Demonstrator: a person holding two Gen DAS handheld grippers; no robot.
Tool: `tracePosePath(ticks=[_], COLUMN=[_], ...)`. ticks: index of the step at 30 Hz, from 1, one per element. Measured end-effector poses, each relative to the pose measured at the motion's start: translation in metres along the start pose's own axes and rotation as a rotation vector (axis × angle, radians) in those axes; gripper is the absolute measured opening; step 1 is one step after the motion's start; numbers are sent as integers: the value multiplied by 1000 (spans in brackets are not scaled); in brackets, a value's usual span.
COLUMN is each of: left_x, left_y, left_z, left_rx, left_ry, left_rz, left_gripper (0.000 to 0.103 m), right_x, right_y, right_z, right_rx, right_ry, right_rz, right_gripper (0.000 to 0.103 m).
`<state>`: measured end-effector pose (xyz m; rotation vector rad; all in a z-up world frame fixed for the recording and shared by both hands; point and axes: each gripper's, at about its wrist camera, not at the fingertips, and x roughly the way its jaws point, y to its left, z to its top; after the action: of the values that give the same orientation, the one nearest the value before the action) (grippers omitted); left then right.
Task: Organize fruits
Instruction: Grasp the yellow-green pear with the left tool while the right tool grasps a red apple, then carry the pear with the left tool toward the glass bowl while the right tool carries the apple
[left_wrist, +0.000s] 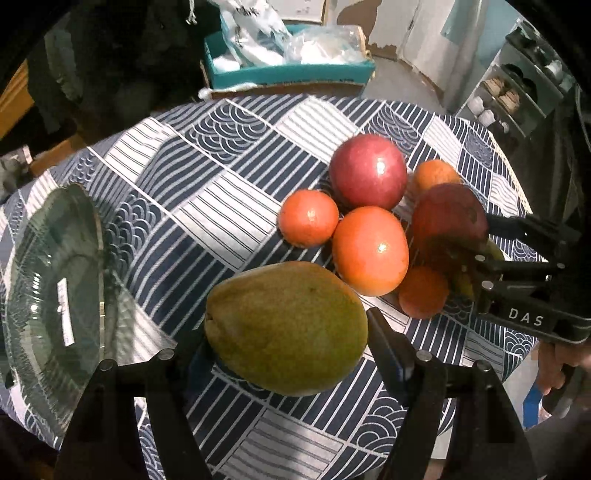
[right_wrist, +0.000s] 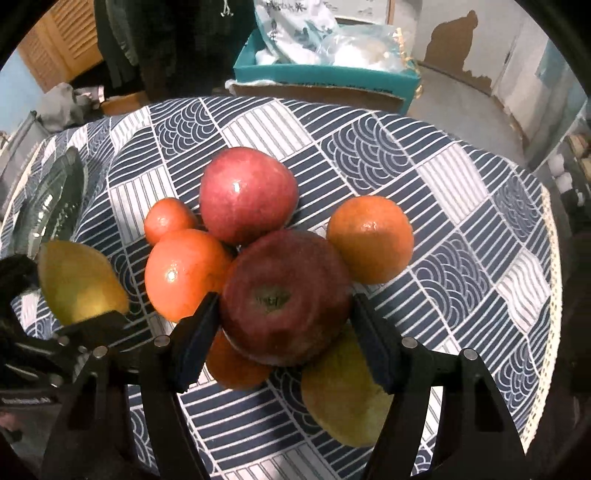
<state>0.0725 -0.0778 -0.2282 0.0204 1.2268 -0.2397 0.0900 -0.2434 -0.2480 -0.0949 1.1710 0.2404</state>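
Fruits barely sorted: plate empty, two pieces in the grippers

At the far left of the left wrist view sits a glass plate (left_wrist: 55, 295), and nothing lies on it; judging by that, none of the fruit has reached its place yet. In the lower middle of the same frame the left hand-held gripper (left_wrist: 288, 332) has its jaws on either side of a green pear (left_wrist: 286, 326); the pads appear to press both flanks, so I read it as gripping the pear, just off the patterned surface (left_wrist: 207, 162)

Right of the pear the pile is untouched: a small orange (left_wrist: 308, 218), a large orange (left_wrist: 369, 251), a red apple (left_wrist: 367, 171) behind them, another orange (left_wrist: 436, 175) toward the upper right and one more (left_wrist: 423, 291) low at the right

In the right wrist view the right hand-held gripper (right_wrist: 284, 314) straddles a dark red apple (right_wrist: 286, 297) at the centre of the frame. The left pad touches the apple; the right pad sits at its edge, so the hold looks closed on it, though whether it is lifted I cannot tell. Beneath it, lower right, a yellow-green fruit (right_wrist: 343, 398) shows partly

So the work seems near its start: two fruits in hand, the rest clustered, the plate waiting
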Motion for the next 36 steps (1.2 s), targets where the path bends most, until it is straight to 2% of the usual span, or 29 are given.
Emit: tracePosePath(ticks=[13, 23, 36], left_x=[-38, -81, -116], left_y=[3, 5, 18], left_z=[-1, 3, 0], left_rx=[-9, 1, -34], left_ry=[-83, -191, -243], left_rz=[22, 45, 28], left_gripper=[77, 77, 77], right_x=[-41, -79, -122], right_y=[-2, 4, 19], right_z=[-1, 5, 13], right_rx=[17, 16, 4], right_ry=[-103, -188, -292], right_rz=[0, 22, 72], right_gripper=[71, 71, 71])
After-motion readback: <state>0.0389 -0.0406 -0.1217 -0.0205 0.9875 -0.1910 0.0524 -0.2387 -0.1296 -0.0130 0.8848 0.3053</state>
